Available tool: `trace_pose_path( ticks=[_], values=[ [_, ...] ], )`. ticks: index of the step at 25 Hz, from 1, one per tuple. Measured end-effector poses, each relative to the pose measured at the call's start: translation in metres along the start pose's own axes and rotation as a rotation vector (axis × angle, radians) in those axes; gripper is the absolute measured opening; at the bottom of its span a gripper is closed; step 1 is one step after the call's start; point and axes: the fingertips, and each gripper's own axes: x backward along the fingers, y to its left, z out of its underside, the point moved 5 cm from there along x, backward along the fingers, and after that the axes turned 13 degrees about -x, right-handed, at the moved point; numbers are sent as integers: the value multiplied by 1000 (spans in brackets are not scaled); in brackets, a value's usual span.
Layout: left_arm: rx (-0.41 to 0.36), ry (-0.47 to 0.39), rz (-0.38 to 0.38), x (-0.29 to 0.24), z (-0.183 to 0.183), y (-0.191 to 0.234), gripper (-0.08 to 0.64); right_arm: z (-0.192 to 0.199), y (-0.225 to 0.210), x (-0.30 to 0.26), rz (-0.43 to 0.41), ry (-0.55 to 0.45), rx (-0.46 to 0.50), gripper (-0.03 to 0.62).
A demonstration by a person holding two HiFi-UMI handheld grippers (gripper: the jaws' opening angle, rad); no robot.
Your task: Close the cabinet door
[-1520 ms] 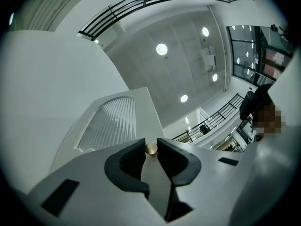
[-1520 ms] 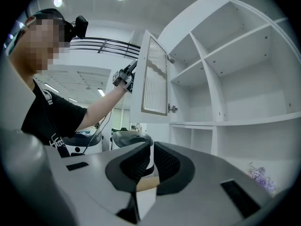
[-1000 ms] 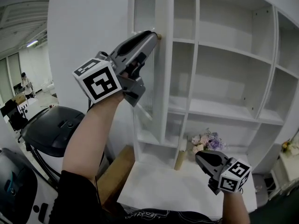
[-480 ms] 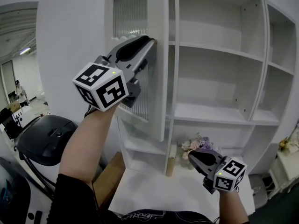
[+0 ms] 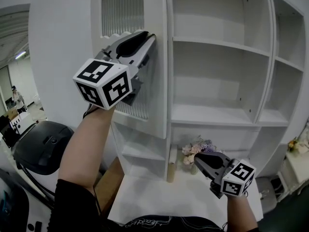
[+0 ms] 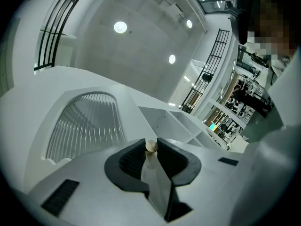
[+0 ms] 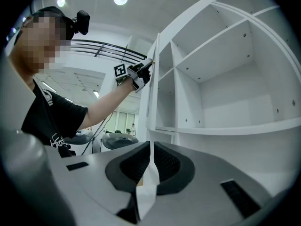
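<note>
The white cabinet door (image 5: 157, 81), with a ribbed glass panel (image 5: 123, 8) in its upper part, stands partly swung out from the shelf unit (image 5: 217, 115). My left gripper (image 5: 152, 35) is raised against the door's free edge, its jaws shut on the small round door knob (image 6: 151, 146). The head view hides the knob behind the jaws. From the right gripper view the left gripper (image 7: 149, 62) shows at the door edge. My right gripper (image 5: 199, 158) hangs low in front of the bottom shelves, its jaws (image 7: 151, 147) together with nothing between them.
A bunch of pale flowers (image 5: 195, 149) and a tan roll (image 5: 171, 163) sit at the back of the white tabletop (image 5: 159, 197). A black machine (image 5: 41, 149) and a brown board (image 5: 108, 178) lie at lower left. The cabinet shelves hold nothing.
The door has swung from edge-on toward the shelf unit, so more of its face shows. My left gripper went with it on the knob. The right gripper drifted slightly left.
</note>
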Motion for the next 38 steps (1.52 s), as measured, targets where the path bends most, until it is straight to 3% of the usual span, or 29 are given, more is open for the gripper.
trace_pose_path(
  ticks=[6,12,26,38],
  values=[
    [-44,39,-33,-16,15,-4,91,8,-17,4,0,17,-11,54],
    [-18,69,-70,-34,31,-5,92,8,-32,12,-5,16,-20,54],
    [-66,195,-142,-67,62,-5,92,9,-66,37,0,2,-31,54],
    [-105,214,-160,-72,67,-5,92,13,-83,37,-18,7,-40,54]
  ],
)
